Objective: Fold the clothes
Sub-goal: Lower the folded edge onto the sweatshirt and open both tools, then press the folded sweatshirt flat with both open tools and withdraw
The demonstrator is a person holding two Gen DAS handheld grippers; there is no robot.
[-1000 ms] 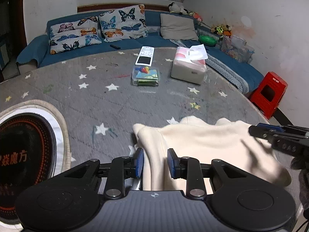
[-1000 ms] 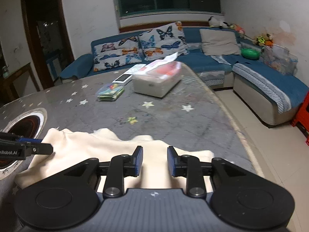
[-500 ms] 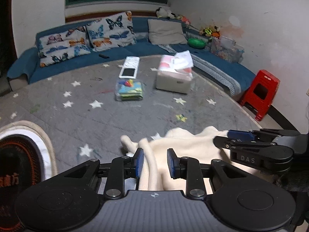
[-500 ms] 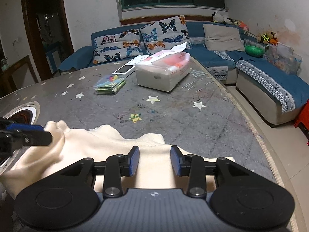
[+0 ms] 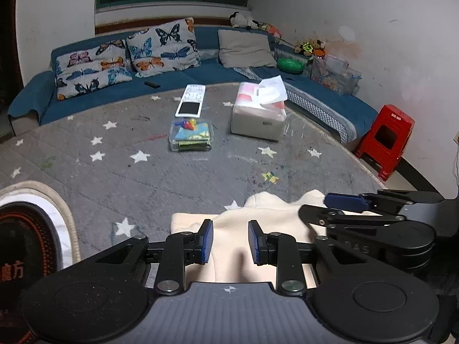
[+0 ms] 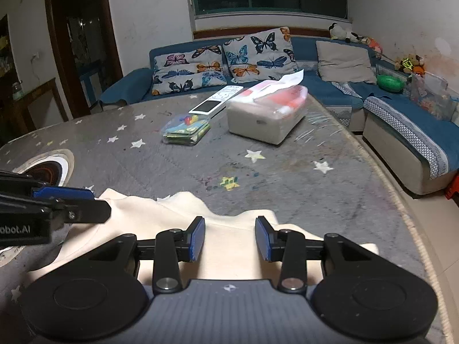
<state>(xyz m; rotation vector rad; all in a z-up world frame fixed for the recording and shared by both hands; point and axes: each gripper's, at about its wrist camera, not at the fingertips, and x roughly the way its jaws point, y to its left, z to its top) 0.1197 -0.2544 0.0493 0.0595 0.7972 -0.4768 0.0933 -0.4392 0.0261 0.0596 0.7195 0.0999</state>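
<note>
cream garment [image 5: 266, 220] lies bunched at the near edge of the grey star-print table cover [image 5: 160, 172], directly under both of my tools. my left gripper [image 5: 230, 241] stands at a narrow gap over the cloth; the pads [image 5: 207, 240] do not press on it, and nothing is pinched between them. my right gripper [image 6: 230, 238] is opening, jaws moderately apart, cloth below them but not clamped. in the left view the right gripper [image 5: 341, 203] reaches across the garment's far edge. farther out on the cover sit a clear plastic box [image 5: 191, 137], a white remote [image 5: 191, 103] and a tissue box [image 5: 259, 114]. a blue sofa [image 5: 120, 91] with butterfly cushions [image 5: 162, 48] runs behind the table.
</note>
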